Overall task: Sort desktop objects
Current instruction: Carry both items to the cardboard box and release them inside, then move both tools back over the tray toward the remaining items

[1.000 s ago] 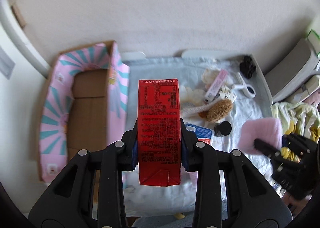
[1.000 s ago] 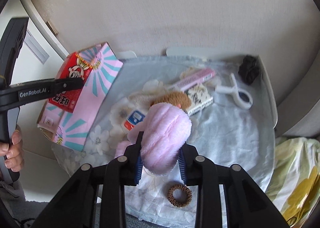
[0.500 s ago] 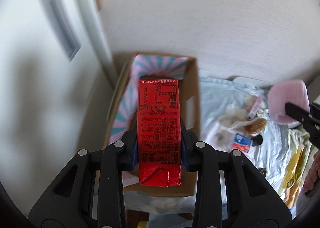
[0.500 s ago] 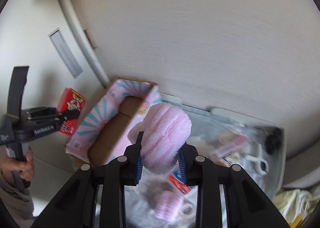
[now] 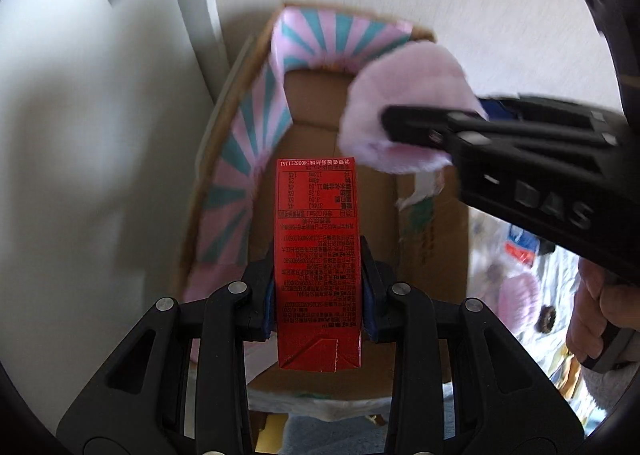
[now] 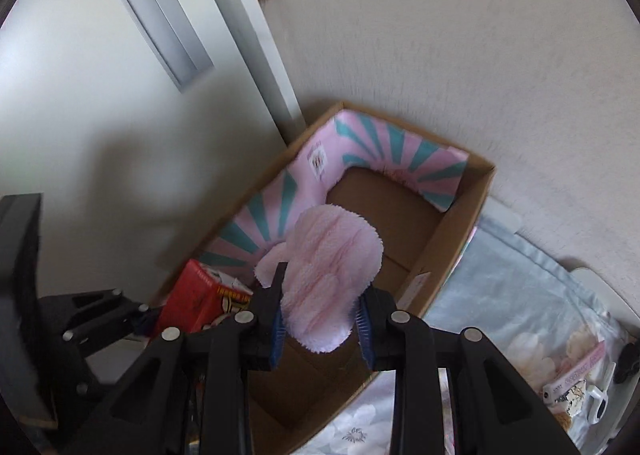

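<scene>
Over the open cardboard box (image 6: 452, 239) with its pink-and-teal lining, beside the cloth-covered worktop (image 6: 520, 295), the left gripper (image 5: 318, 311) is clamping its fingers on the red carton (image 5: 318, 255) while the right gripper (image 6: 320, 327) is squeezing the pink fluffy pad (image 6: 332, 279)
</scene>
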`<state>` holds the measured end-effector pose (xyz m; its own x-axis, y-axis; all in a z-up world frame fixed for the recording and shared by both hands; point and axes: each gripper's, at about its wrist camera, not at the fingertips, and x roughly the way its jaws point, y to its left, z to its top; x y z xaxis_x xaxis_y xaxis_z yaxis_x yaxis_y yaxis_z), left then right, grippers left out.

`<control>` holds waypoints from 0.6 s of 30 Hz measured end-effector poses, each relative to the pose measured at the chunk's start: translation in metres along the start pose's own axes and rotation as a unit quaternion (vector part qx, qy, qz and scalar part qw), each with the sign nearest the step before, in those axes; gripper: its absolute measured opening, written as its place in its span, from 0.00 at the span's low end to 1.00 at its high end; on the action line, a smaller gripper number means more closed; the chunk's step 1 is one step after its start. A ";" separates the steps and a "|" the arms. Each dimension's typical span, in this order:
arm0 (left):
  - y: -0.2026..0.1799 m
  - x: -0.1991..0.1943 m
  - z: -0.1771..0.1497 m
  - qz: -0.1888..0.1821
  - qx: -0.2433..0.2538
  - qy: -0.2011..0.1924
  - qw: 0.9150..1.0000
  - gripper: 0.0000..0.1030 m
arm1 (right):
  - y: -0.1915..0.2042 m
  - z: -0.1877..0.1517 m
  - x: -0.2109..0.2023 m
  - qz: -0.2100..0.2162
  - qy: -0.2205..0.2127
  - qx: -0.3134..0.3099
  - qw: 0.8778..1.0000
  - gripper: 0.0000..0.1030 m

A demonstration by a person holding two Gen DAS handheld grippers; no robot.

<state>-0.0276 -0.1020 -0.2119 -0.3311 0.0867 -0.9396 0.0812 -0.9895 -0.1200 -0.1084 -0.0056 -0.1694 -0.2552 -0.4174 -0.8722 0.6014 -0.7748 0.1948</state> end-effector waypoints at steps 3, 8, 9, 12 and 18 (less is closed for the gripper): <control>0.003 0.013 -0.005 -0.006 -0.002 0.012 1.000 0.28 | 0.007 0.001 0.013 -0.003 0.012 0.001 1.000 0.27; 0.006 0.020 -0.008 -0.010 0.000 0.018 1.000 0.28 | 0.028 0.009 0.018 -0.012 0.015 -0.004 1.000 0.27; 0.006 0.019 -0.008 -0.011 0.000 0.017 1.000 0.28 | 0.031 0.011 0.018 -0.014 0.016 -0.006 1.000 0.27; 0.008 0.014 -0.006 -0.034 -0.001 0.012 0.999 0.69 | 0.038 0.014 0.018 -0.018 0.012 -0.010 1.000 0.48; 0.019 -0.006 -0.005 -0.073 -0.017 -0.029 0.997 0.99 | 0.030 0.017 -0.007 -0.045 -0.035 0.007 0.998 0.75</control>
<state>-0.0191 -0.1205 -0.2099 -0.3962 0.2208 -0.8912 0.0607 -0.9622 -0.2653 -0.1015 -0.0343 -0.1499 -0.3600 -0.3777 -0.8531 0.5626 -0.8173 0.1244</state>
